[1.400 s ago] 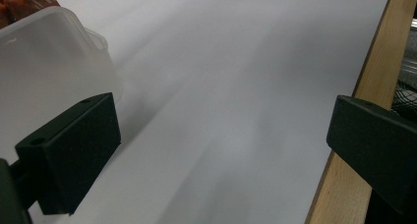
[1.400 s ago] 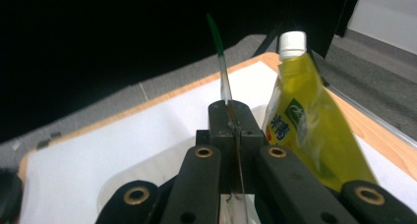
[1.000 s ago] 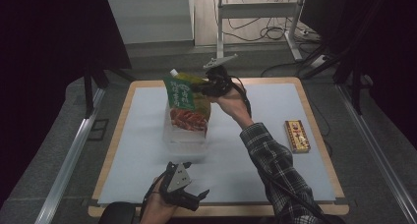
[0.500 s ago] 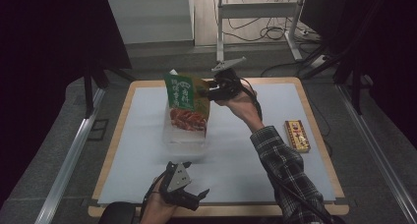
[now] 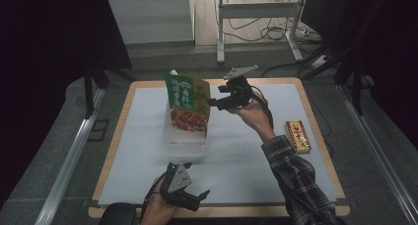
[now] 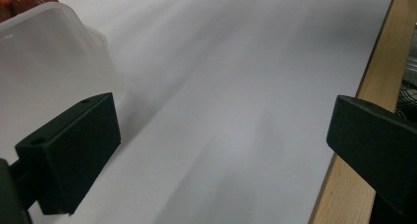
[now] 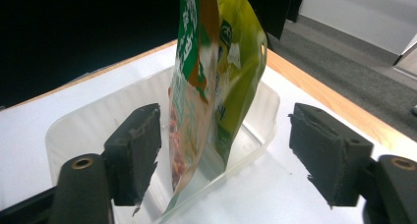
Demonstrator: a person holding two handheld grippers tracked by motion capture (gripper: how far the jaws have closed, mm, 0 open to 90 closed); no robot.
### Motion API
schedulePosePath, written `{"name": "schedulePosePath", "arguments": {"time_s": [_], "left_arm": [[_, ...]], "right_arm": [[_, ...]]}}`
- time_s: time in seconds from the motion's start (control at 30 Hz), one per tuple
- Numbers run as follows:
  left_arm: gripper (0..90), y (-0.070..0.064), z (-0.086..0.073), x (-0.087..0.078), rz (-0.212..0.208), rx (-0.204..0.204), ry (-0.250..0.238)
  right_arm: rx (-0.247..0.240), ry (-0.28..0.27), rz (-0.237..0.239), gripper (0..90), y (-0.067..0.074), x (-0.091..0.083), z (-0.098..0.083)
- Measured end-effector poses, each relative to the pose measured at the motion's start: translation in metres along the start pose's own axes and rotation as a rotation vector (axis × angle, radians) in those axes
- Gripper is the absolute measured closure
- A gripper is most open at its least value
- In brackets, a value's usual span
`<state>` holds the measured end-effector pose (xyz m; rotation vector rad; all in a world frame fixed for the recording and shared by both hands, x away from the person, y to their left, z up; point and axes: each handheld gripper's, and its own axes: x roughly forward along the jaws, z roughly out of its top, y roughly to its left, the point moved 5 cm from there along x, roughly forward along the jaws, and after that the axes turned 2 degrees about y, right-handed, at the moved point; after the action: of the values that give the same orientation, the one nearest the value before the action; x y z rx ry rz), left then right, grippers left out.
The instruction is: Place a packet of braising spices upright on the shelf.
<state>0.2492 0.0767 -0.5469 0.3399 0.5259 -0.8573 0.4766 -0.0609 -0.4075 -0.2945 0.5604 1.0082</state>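
A green and orange snack bag (image 5: pixel 187 104) stands upright in a clear plastic container (image 5: pixel 185 138) at the middle of the table. My right gripper (image 5: pixel 213 102) hovers just right of the bag's upper part. Its jaws have just been opening. In the right gripper view the bag (image 7: pixel 216 62) rises between the wide-apart jaws of my right gripper (image 7: pixel 223 155), and neither pad presses on it. The container (image 7: pixel 88 121) lies below. My left gripper (image 5: pixel 199 199) rests near the front edge, open with nothing in it (image 6: pixel 221 150); the container (image 6: pixel 44 52) lies to its left.
A white sheet (image 5: pixel 246 151) covers the wooden table (image 5: pixel 315 121). A small red and yellow box (image 5: pixel 298 136) lies at the right side of the table. Dark floor, metal rails and a desk frame with cables surround the table.
The right gripper has let go of the bag's top, spread its jaws and drawn back to the right. The bag stays upright in the container. The left gripper has not moved.
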Motion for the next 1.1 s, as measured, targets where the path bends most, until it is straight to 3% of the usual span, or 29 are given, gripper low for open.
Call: {"name": "schedulePosePath", "arguments": {"time_s": [0.37,0.67,1.1], "left_arm": [[0.0,0.001,0.000,-0.001,0.005,-0.001,-0.002],[0.0,0.001,0.000,0.000,0.008,-0.009,-0.006],[0.0,0.003,0.000,0.001,0.005,-0.022,-0.008]], "right_arm": [[-0.025,0.043,-0.017,11.2,0.005,-0.005,-0.028],[-0.009,0.060,-0.012,7.4,0.002,-0.017,-0.047],[0.021,0.049,-0.054,6.7,-0.002,-0.033,-0.077]]}}
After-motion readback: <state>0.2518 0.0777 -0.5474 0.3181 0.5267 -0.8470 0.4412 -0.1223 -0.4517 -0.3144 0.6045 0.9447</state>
